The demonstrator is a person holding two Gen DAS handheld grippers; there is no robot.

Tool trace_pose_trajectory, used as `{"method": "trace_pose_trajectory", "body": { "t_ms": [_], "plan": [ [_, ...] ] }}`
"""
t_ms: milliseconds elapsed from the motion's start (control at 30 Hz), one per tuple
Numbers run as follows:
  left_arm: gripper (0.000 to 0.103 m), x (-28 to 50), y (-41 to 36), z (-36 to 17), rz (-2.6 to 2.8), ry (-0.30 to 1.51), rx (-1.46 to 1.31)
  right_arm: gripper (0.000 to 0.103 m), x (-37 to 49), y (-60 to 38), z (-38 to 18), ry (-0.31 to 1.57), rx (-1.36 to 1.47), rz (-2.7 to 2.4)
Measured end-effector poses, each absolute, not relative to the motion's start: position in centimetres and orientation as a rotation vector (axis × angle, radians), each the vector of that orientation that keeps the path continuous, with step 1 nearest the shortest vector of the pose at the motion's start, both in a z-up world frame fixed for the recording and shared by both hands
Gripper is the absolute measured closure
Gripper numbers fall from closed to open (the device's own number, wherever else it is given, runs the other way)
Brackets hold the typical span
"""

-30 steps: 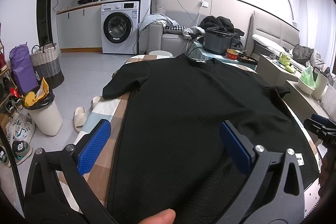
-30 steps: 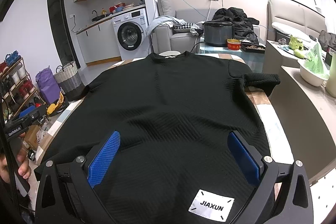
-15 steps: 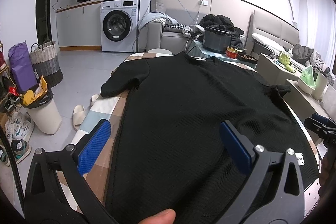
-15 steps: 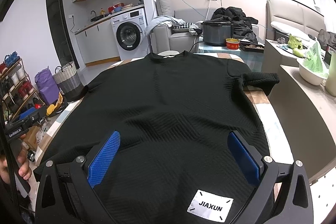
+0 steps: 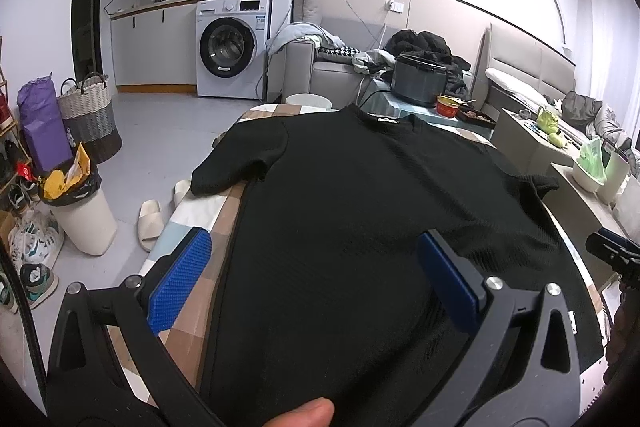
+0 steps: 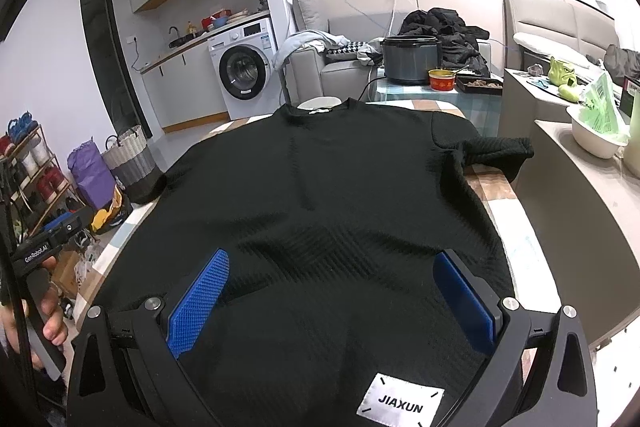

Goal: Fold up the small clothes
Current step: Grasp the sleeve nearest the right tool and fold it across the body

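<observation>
Over the near hem, both claws, left claw (image 5: 308,283) and right claw (image 6: 332,303), have barely budged: still wide, empty; black tee (image 6: 320,195) still flat, unfolded.

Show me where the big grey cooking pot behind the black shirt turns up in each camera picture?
Left wrist view: the cooking pot sits upper middle, right of centre, beyond the shirt's collar.
Right wrist view: the cooking pot is upper middle, right of centre.
Shared landmark: the washing machine, to the pot's left.

The black shirt (image 6: 320,211) hem runs off the bottom edge.
</observation>
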State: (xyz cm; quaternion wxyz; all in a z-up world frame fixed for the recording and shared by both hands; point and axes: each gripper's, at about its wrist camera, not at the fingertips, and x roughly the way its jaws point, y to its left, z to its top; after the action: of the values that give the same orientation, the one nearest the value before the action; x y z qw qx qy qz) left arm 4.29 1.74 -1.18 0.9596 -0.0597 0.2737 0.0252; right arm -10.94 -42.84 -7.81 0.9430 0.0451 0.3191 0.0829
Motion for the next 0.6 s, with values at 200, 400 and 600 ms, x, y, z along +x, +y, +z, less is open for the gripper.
{"method": "trace_pose_trajectory", "body": {
  "t_ms": [200, 400, 600],
  "plan": [
    [0.001, 5.4, 2.1, -0.9, 0.029, 0.564, -0.165, 0.0, -9.7, -43.0, -7.1, 0.666, 0.106, 0.172],
    [0.001, 8.0, 3.5, -1.2, 0.066, 0.588, -0.185, 0.0, -8.0, -43.9, -7.4, 0.696, 0.162, 0.166],
    [0.001, 10.9, 6.8, -2.5, 0.111, 0.635, -0.283, 0.0, -5.7, -46.3, -7.5, 0.696, 0.245, 0.132]
  ]
}}
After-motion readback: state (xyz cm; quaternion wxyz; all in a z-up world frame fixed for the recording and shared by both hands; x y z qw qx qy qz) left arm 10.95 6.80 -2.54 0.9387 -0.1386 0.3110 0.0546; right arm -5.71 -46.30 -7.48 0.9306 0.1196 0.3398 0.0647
